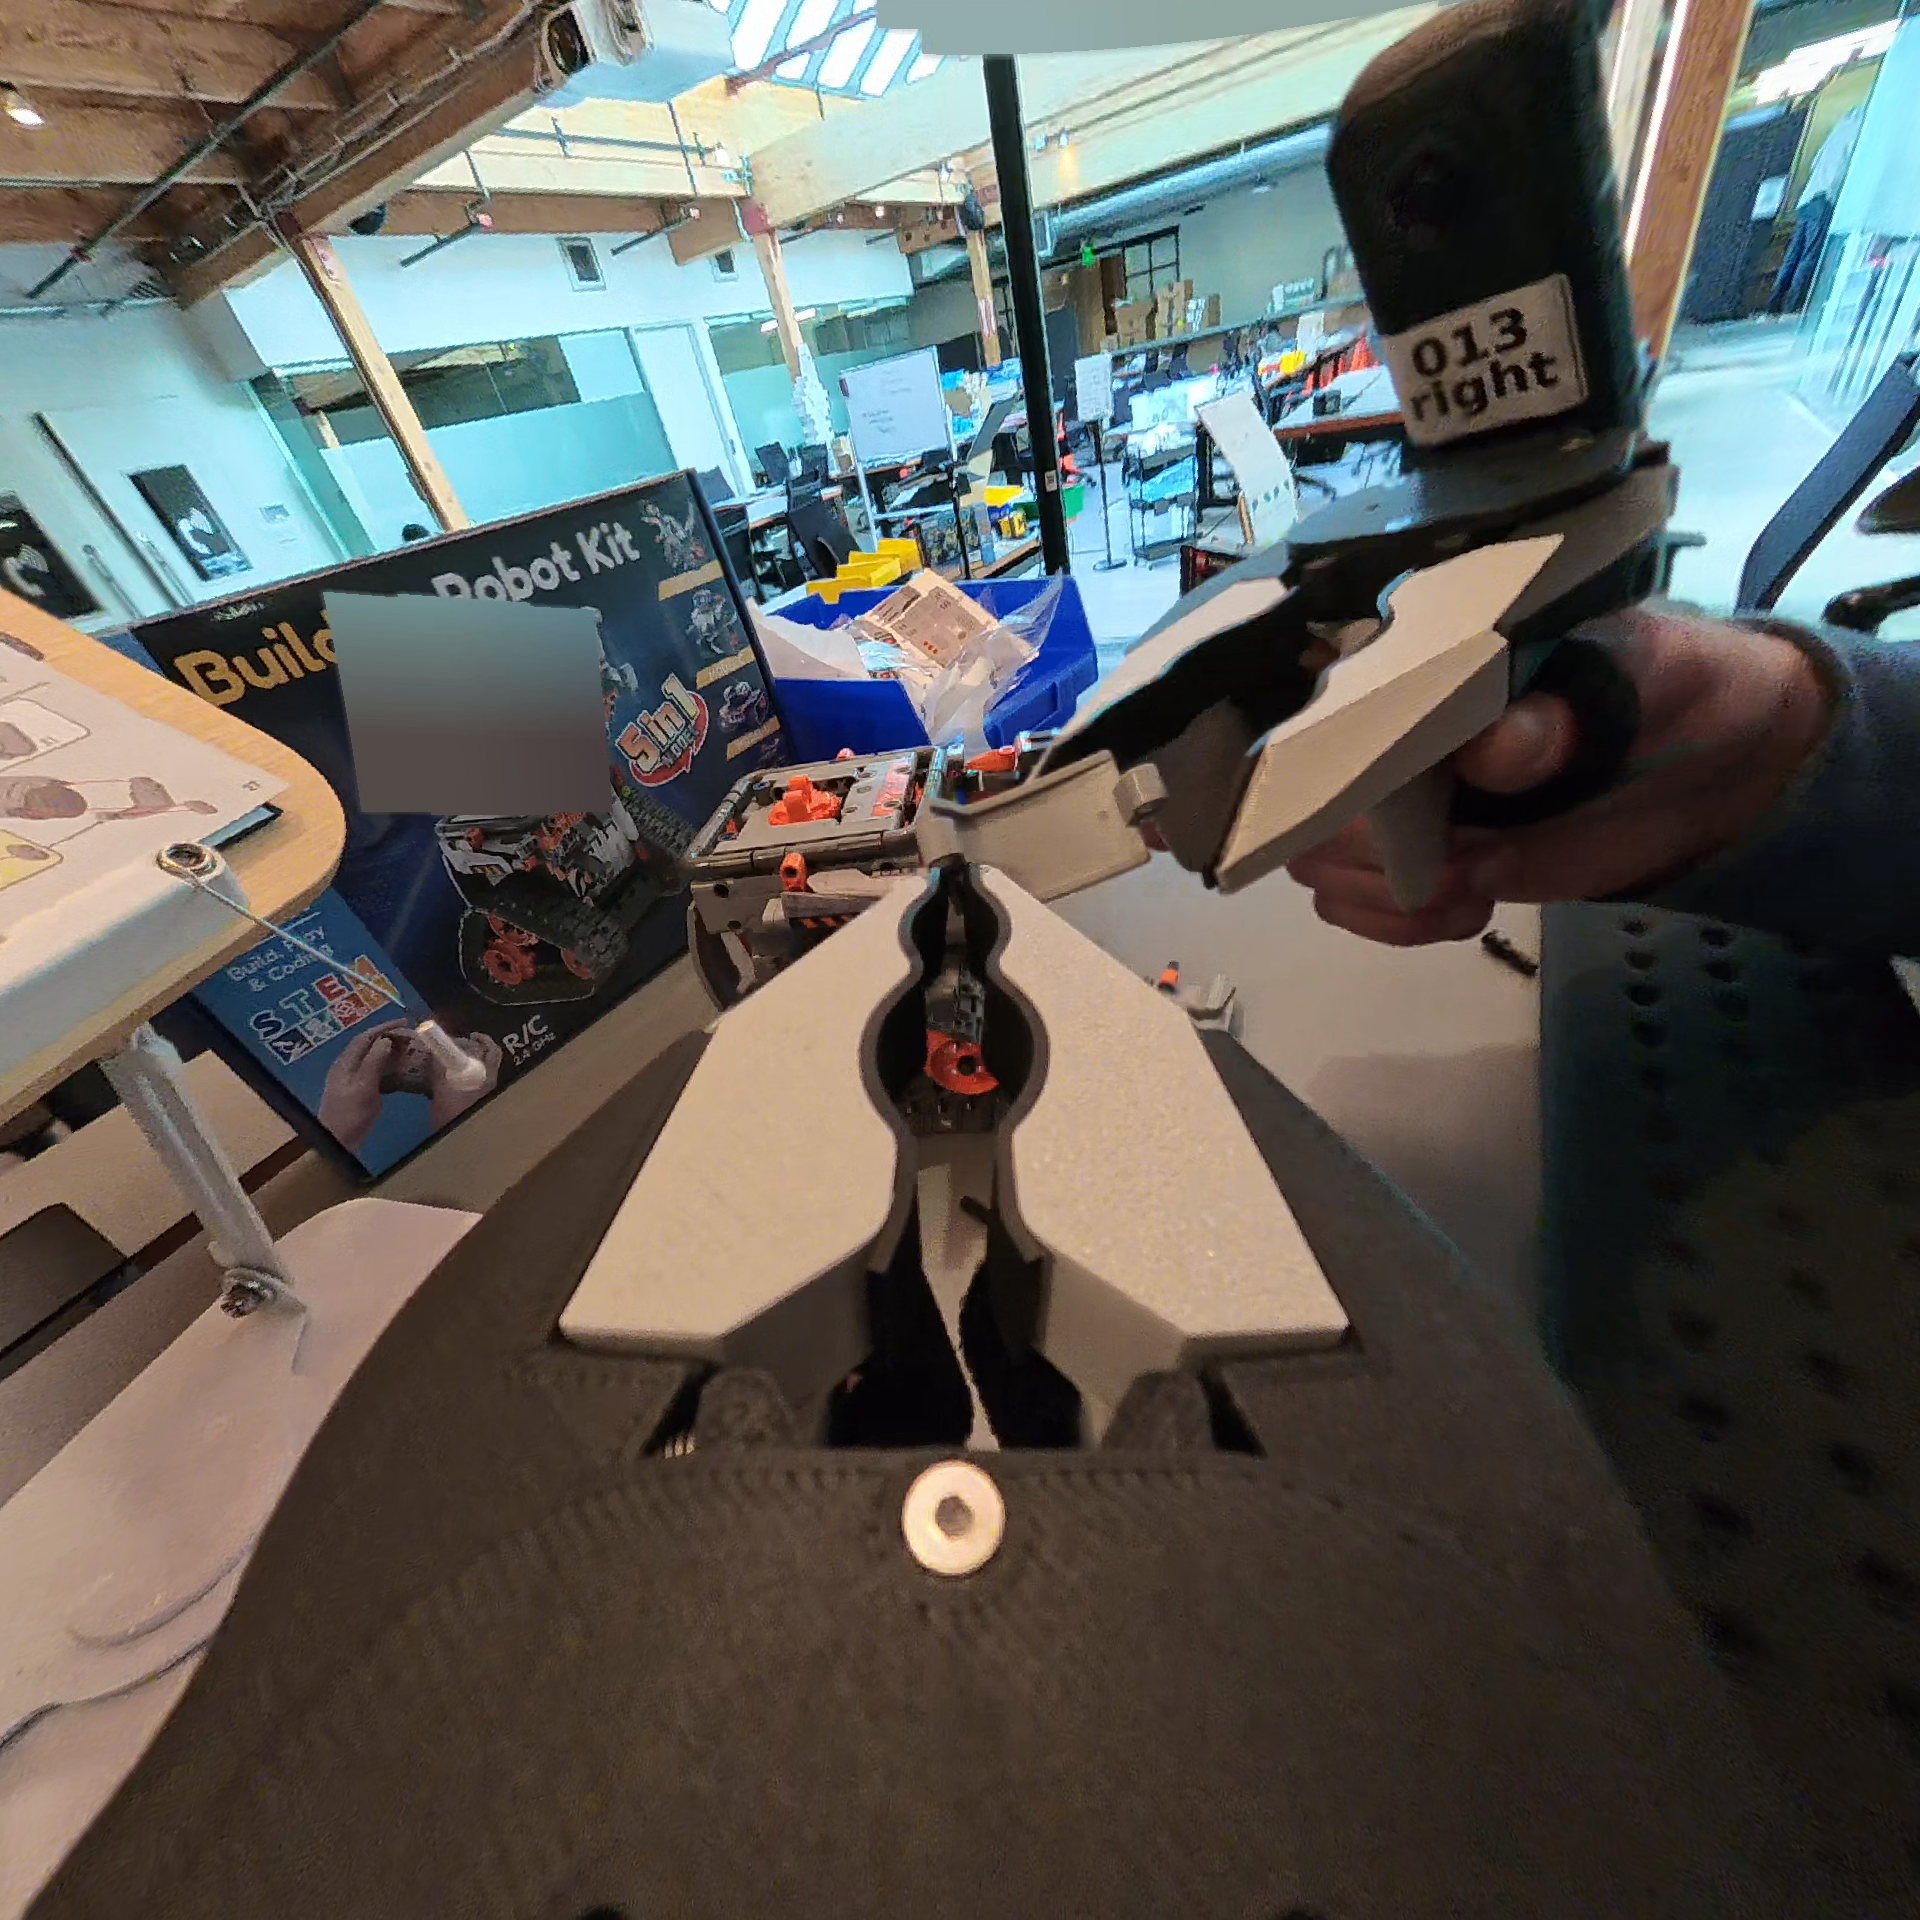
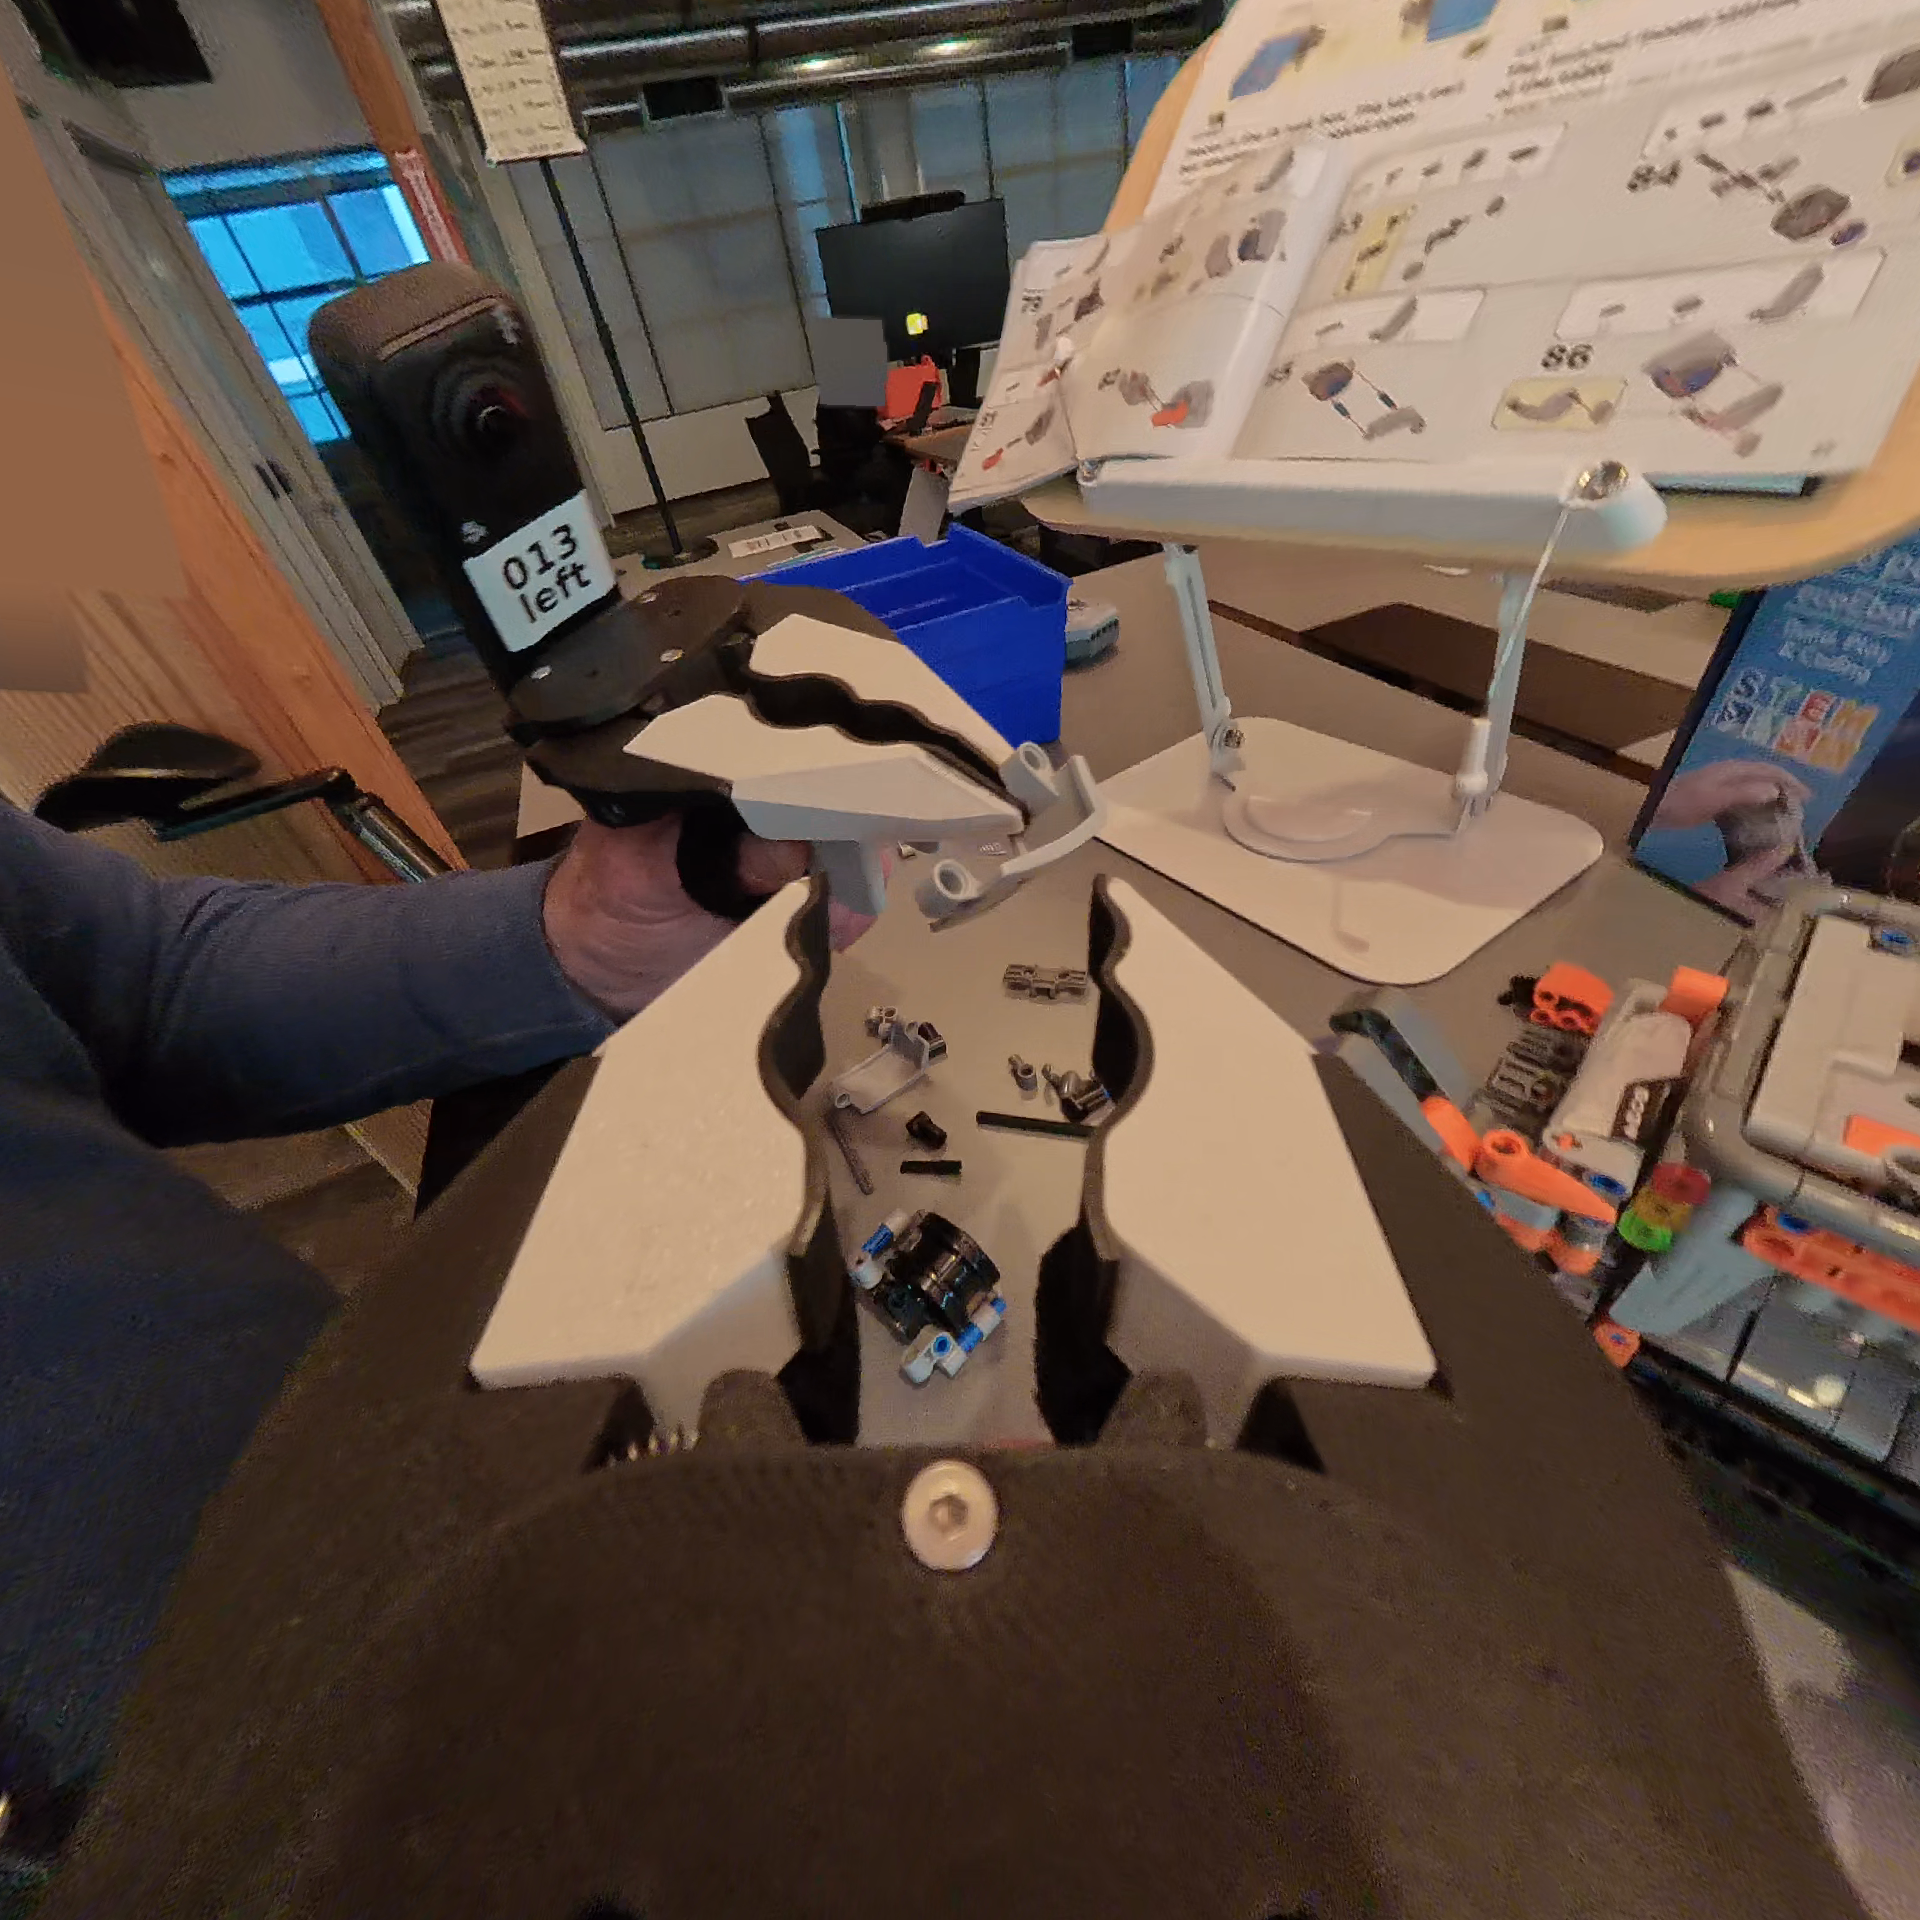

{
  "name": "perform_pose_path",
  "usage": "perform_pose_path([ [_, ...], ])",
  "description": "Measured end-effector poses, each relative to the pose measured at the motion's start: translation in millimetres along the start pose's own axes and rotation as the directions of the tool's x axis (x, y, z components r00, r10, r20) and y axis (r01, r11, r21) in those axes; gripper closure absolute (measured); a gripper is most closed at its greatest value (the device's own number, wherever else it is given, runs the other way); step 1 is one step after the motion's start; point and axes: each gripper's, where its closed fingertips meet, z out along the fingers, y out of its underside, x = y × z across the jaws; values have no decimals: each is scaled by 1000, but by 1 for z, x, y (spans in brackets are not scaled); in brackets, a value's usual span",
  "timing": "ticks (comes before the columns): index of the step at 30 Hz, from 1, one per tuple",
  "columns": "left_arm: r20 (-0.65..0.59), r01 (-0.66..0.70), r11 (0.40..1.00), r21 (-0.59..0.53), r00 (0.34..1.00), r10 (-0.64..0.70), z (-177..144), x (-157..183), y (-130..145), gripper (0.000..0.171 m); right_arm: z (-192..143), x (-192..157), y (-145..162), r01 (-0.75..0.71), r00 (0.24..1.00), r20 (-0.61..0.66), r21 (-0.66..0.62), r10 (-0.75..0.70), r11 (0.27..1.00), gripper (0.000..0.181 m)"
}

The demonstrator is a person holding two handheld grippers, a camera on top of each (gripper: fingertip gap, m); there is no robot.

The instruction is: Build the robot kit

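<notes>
The left claw [image 1: 951, 868] is pressed together on a light grey curved building piece [image 2: 1023, 831], pinching it at the fingertips. In the right wrist view that piece juts out past the left claw's tips, a pale bracket with round sockets, held in the air above the table [image 2: 1174, 675].

The right claw [image 2: 951, 914] is spread wide and holds nothing. In the left wrist view its tips [image 1: 1049, 831] come right up to the grey piece at the left claw's tips; whether they touch it I cannot tell.

Below the open right claw, loose parts [image 2: 935, 1081] lie scattered on the table: small grey connectors, black pins, a thin black axle, and nearer the camera a black block with blue and white pins [image 2: 930, 1294].

Towards the right edge of the table stands a partly built grey and orange model [image 2: 1662, 1143], seen in the left wrist view just beyond the two claws [image 1: 821, 821]. A white stand [image 2: 1351, 831] behind the parts carries an open instruction booklet [image 2: 1455, 291]. A blue bin [image 2: 935, 623] sits farther back, and a dark blue kit box [image 1: 468, 810] leans upright beside the stand.
</notes>
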Motion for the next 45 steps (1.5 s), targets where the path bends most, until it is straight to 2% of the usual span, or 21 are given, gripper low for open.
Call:
perform_pose_path([
  [4,12,-127,989,-81,992,128,7,10,10,171,-6,4,2,-125,991,49,12,125,992,131],
  [6,21,-190,976,-105,981,193,10,15,10,171,-7,6,9,-188,979,75,-30,190,982,138],
  [7,20,-209,972,-111,977,212,12,18,10,171,-7,10,13,-191,979,61,-50,193,980,149],
  [8,19,-213,971,-105,976,216,13,20,9,171,-9,15,14,-178,983,36,-50,180,983,163],
  [14,-64,-218,968,-122,975,212,20,37,17,171,-20,25,22,-130,991,-30,-83,128,988,181],
  [19,-116,-210,968,-135,974,195,22,44,21,162,-31,30,32,-68,997,-59,-172,59,983,181],
  [22,-161,-177,972,-156,975,151,18,46,26,158,-41,32,44,5,999,-35,-299,-16,954,181],
  [24,-165,-163,967,-197,977,131,15,41,32,157,-50,32,54,57,998,12,-406,-57,912,181],
  [27,-156,-145,960,-241,982,109,6,36,39,159,-61,29,75,147,988,125,-580,-90,801,181],
  [31,-160,-113,943,-312,985,65,-2,32,59,160,-75,16,110,312,940,336,-765,-64,564,181],
  [35,-168,-85,938,-336,985,29,-3,31,66,159,-89,-4,146,498,832,546,-814,99,300,181],
  [39,-185,-84,936,-342,982,21,-3,35,69,159,-89,-2,172,588,782,603,-798,158,133,178],
  [41,-191,-90,933,-347,981,24,-3,37,71,159,-86,-1,176,596,778,607,-795,164,117,167],
  [42,-196,-88,933,-350,980,19,-3,38,73,159,-83,-1,176,592,779,605,-797,167,120,166],
  [45,-190,-88,928,-363,982,19,-4,35,75,158,-75,12,166,562,817,574,-815,58,142,154],
])
